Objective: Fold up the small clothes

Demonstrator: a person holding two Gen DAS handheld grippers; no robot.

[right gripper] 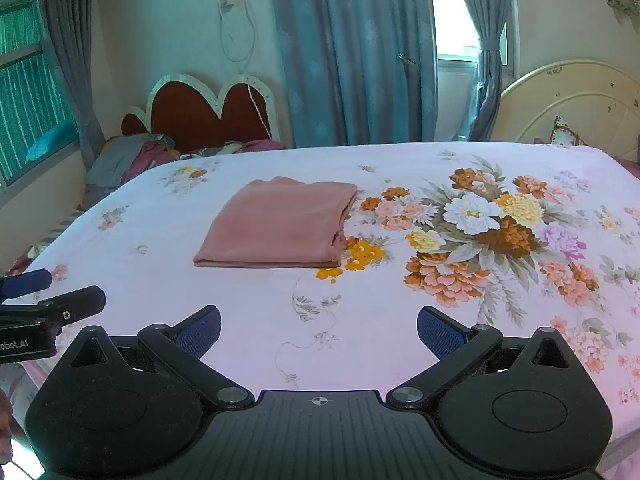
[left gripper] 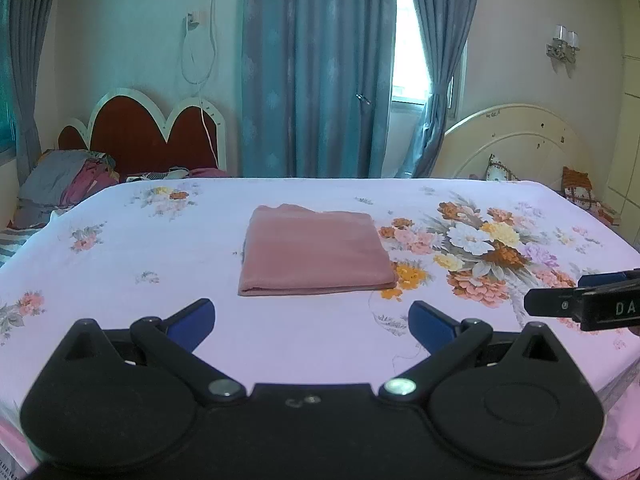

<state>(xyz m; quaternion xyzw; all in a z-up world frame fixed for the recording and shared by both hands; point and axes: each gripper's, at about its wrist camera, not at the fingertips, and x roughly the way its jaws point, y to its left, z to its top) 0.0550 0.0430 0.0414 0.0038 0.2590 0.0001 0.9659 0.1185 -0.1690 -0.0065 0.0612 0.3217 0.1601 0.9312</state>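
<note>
Left wrist: folded pink cloth [left gripper: 314, 252] lies ahead of spread jaws.

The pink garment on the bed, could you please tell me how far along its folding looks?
Done: the pink garment lies as a flat, squared, layered rectangle on the floral sheet. In hand: nothing; the left tongs and right tongs are both open, short of it and empty. Left: no other unfolded garment shows on this sheet, so perhaps only a final tidy.
</note>
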